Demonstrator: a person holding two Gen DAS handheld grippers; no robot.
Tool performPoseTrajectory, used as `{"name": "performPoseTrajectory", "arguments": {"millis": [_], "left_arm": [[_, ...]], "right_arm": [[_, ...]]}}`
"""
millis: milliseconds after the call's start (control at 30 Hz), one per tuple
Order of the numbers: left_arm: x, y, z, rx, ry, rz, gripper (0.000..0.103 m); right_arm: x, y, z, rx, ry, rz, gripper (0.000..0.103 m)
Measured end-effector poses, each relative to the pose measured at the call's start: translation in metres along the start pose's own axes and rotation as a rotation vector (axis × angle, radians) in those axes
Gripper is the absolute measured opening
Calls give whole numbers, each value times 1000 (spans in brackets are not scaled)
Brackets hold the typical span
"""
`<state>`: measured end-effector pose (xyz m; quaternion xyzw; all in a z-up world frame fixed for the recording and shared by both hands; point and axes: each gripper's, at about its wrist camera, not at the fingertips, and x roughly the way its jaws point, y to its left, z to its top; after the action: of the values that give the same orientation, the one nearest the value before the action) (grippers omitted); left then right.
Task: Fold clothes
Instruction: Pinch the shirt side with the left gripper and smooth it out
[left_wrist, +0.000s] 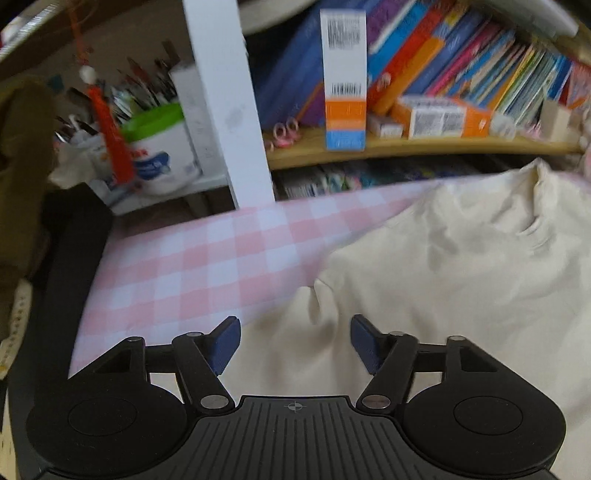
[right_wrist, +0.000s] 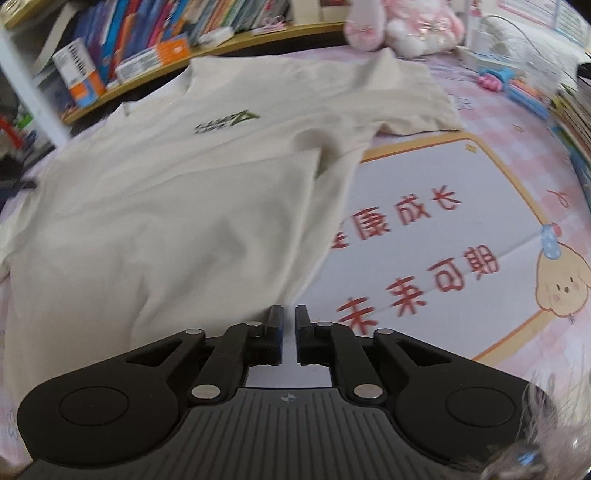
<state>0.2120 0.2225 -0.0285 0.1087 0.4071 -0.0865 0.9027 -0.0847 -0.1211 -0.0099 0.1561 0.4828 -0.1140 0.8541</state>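
Shirt lies spread, unfolded; we hold left gripper spread above its edge, right gripper nearly closed, pinching nothing. Next: grasp an edge.

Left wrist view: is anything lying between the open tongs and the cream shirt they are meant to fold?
Nothing visible does. The left tongs are open directly over the cream cotton T-shirt, with its fabric showing between the fingers. The pink checked tablecloth beside it carries no object near the tongs.
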Motion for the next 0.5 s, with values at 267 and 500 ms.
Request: {"name": "performPoseTrajectory", "arguments": {"millis": [267, 500], "left_arm": [[17, 1, 13, 33, 26, -26, 1], [27, 4, 28, -10, 19, 55, 7]], "right_arm": [[5, 3, -4, -5, 34, 14, 9], [12, 10, 3, -49, 17, 3, 14]]}}
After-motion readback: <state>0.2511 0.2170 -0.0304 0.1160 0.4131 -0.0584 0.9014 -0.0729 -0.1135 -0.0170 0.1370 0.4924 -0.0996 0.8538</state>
